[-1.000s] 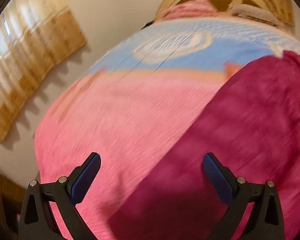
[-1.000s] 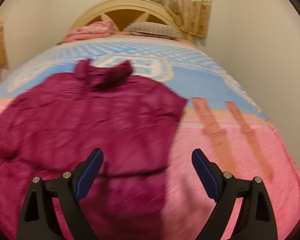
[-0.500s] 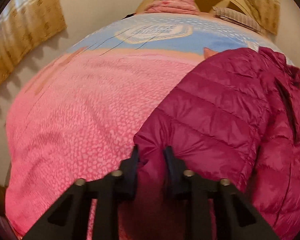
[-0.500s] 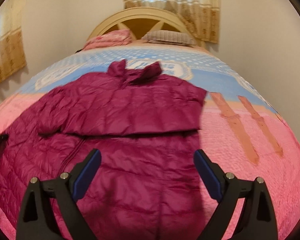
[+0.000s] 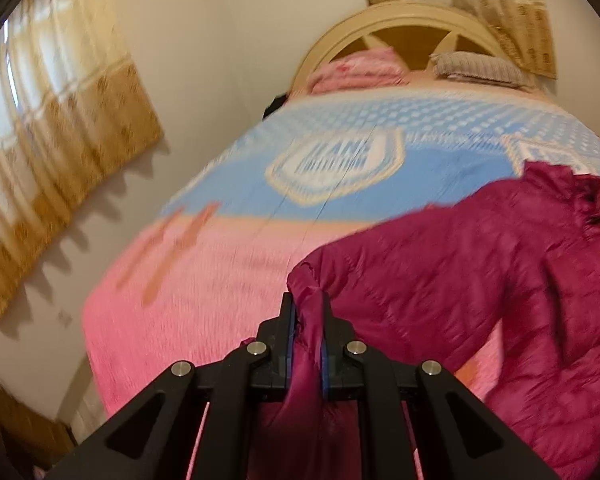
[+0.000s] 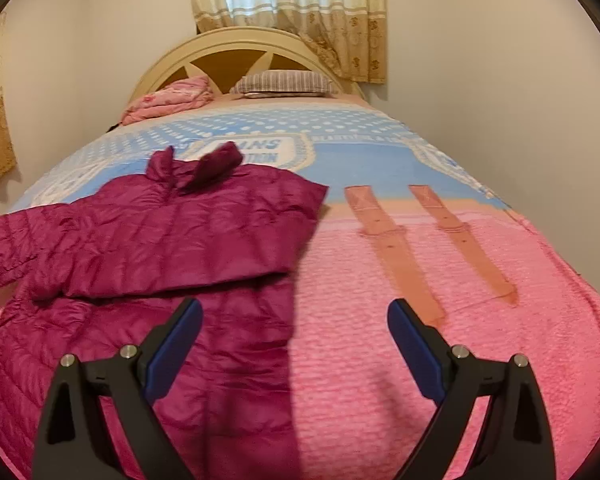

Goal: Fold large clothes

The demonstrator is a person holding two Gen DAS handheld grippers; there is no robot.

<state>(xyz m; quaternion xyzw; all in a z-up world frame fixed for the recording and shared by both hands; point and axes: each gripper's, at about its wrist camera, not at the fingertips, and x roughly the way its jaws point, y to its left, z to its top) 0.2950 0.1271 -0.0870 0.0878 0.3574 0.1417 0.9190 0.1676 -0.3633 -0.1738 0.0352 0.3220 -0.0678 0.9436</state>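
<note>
On bed | left gripper clamps jacket sleeve edge | right gripper wide over hem

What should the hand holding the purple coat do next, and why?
Probably carry that sleeve across the jacket. The left gripper is shut on the sleeve cuff, lifted off the bedspread; the other sleeve already lies folded over the chest.

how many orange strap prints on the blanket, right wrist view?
2. Both orange strap prints lie side by side on the blanket, right of the jacket: the left strap nearer the jacket, the right strap beyond it. The jacket may hide others.
</note>
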